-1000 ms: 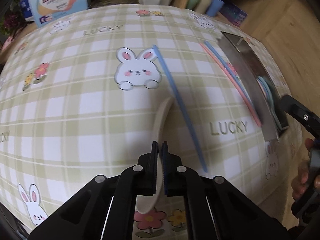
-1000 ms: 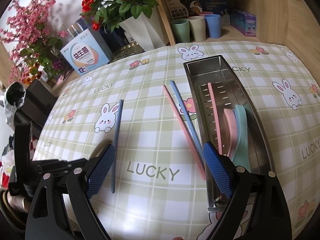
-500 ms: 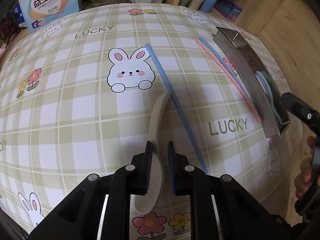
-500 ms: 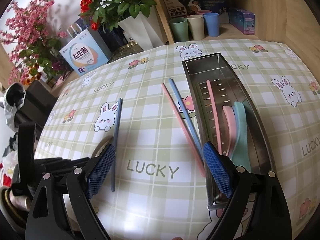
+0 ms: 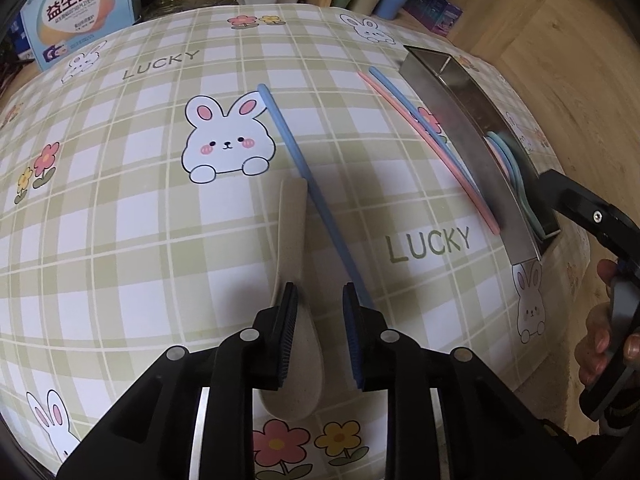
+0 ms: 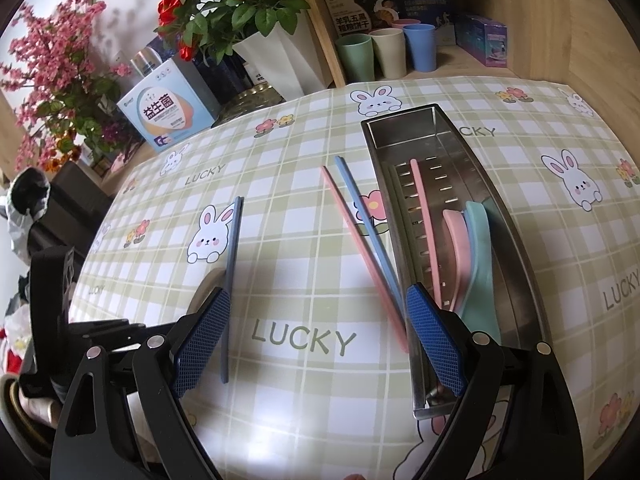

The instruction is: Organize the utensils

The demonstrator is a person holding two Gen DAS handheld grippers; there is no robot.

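A beige spoon (image 5: 294, 240) lies on the checked tablecloth, its bowl under my left gripper (image 5: 320, 300), which is open with its jaws on either side of the spoon, not touching. A blue chopstick (image 5: 308, 184) lies beside it and also shows in the right wrist view (image 6: 232, 268). A pink chopstick (image 6: 360, 248) and a blue chopstick (image 6: 370, 228) lie left of the steel tray (image 6: 516, 240). The tray holds a pink chopstick (image 6: 426, 224), a pink spoon (image 6: 456, 248) and a teal spoon (image 6: 482, 256). My right gripper (image 6: 316, 316) is open and empty above the table's front.
A white vase of red roses (image 6: 276, 60), a boxed product (image 6: 168, 112) and three cups (image 6: 384, 52) stand behind the table's far edge. A wooden shelf wall (image 6: 560, 32) rises at the right. The tray also shows in the left wrist view (image 5: 472, 140).
My left gripper was shut on the beige spoon and has opened, leaving the spoon lying on the cloth. The right gripper has barely moved.
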